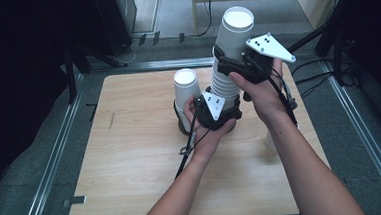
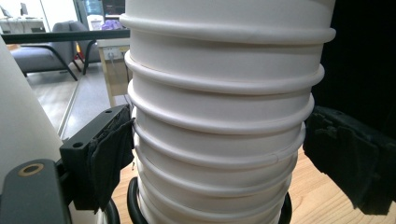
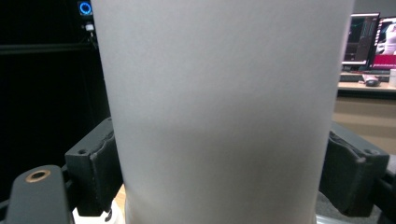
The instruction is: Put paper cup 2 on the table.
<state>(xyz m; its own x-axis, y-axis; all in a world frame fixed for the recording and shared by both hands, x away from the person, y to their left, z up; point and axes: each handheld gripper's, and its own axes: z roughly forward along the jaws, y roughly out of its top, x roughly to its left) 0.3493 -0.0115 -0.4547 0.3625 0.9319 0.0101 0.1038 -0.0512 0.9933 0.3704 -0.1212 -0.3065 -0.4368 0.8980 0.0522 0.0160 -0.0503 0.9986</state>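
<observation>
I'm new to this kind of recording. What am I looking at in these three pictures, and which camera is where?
There is no robot here: a person at a wooden table holds a hand-held claw in each hand. The high view looks down from above the person's side. The other two pictures come from small cameras riding on the claws, looking along their black jaws.

On the table stands a tall stack of white paper cups, tilted slightly, with a single white cup upside down beside it.

The left claw sits low around the stack's ribbed rims; its left pad touches, while the right pad stands a little off. The right claw is higher up, its pads pressed against the smooth wall of the top cup, likely to pull it off.
</observation>
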